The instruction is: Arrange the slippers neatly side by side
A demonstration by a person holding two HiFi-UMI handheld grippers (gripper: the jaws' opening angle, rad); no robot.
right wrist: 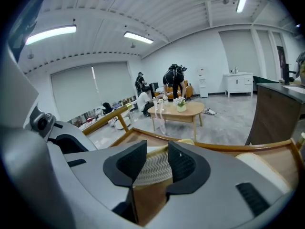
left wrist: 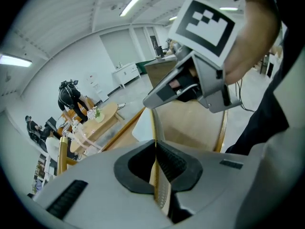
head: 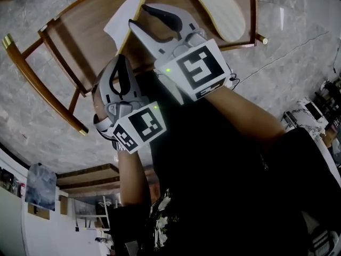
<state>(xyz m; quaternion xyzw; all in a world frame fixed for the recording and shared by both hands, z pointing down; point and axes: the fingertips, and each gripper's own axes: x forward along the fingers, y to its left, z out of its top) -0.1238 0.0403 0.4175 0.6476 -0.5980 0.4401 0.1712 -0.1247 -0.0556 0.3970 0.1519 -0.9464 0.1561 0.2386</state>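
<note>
No word, number or brand name can be read anywhere. The only signs are black-and-white square markers, which are block patterns and not letters. They stand on the cubes of the two tools. In the head view, the left cube (head: 137,129) on the left tool (head: 123,63) shows two marker faces. The right cube (head: 200,68) on the right tool (head: 139,16) shows one. The left gripper view shows one more marker face, at its top, on the right cube (left wrist: 206,25).
</note>
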